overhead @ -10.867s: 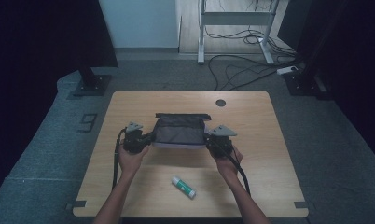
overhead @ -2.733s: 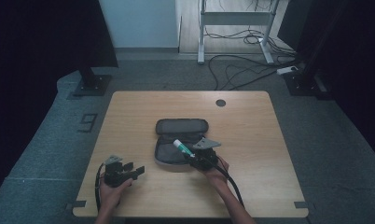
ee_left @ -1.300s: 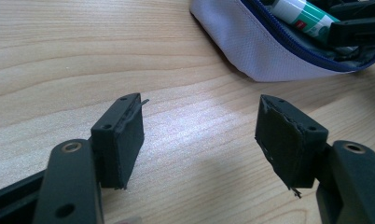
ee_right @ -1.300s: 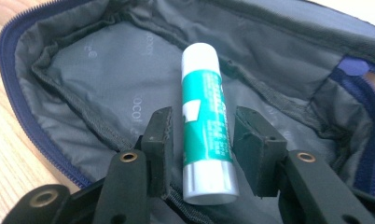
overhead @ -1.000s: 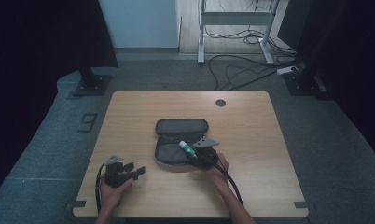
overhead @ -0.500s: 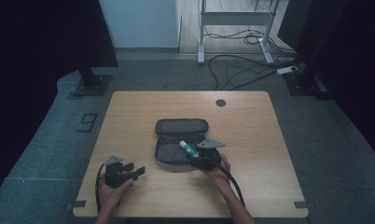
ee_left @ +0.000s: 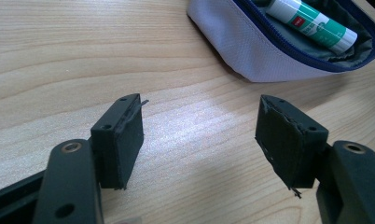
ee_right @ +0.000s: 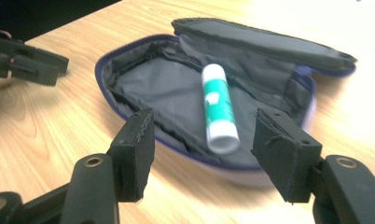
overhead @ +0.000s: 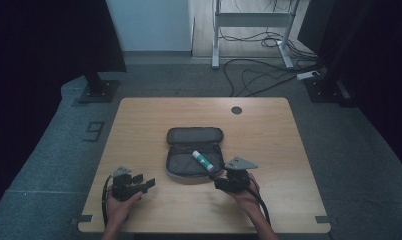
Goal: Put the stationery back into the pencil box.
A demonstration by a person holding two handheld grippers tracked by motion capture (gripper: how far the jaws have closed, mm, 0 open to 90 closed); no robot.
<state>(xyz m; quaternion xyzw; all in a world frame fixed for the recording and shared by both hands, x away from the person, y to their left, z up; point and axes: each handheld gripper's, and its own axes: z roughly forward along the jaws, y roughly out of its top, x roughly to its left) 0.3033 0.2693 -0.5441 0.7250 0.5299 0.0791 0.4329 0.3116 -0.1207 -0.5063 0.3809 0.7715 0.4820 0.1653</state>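
The glue stick [ee_right: 219,108] lay inside the open pencil case [ee_right: 143,84], just ahead of the right gripper [ee_right: 202,149], whose jaws had just been opening with nothing between them. The left gripper [ee_left: 199,140] rested spread and empty. Judged step: release done; next, closing the case calls for both grippers on its lid [overhead: 195,135].

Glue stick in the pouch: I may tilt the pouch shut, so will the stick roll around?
The glue stick is a smooth round tube lying loose, so it would probably roll. The pouch lining looks soft and creased, which may slow it.
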